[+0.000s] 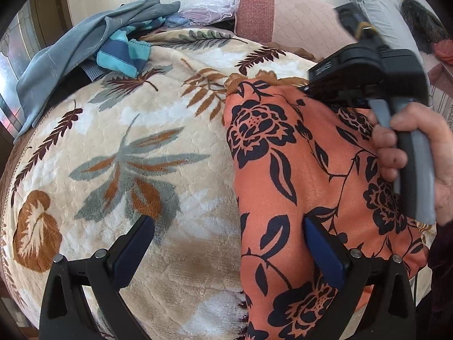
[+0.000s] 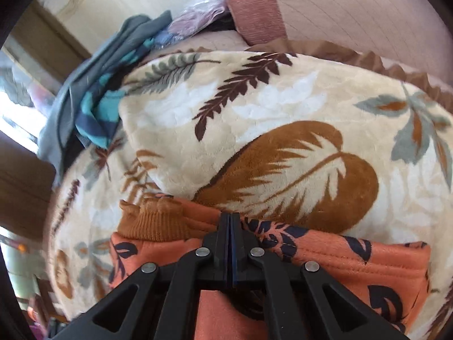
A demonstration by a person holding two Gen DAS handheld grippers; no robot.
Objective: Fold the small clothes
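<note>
An orange garment with a dark flower print (image 1: 300,187) lies on the leaf-patterned blanket (image 1: 136,153). My left gripper (image 1: 229,226) is open just above it, with the right finger over the orange cloth and the left finger over the blanket. My right gripper (image 2: 230,218) is shut on the garment's far edge (image 2: 283,243), next to its ribbed brown cuff (image 2: 153,221). The right gripper also shows in the left wrist view (image 1: 368,73), held in a hand at the garment's far right side.
A pile of grey and blue-striped clothes (image 1: 93,45) lies at the blanket's far left; it also shows in the right wrist view (image 2: 93,113). A pink cushion (image 1: 286,14) and a plastic bag (image 1: 209,11) stand behind. A grey pillow (image 1: 373,5) is at the far right.
</note>
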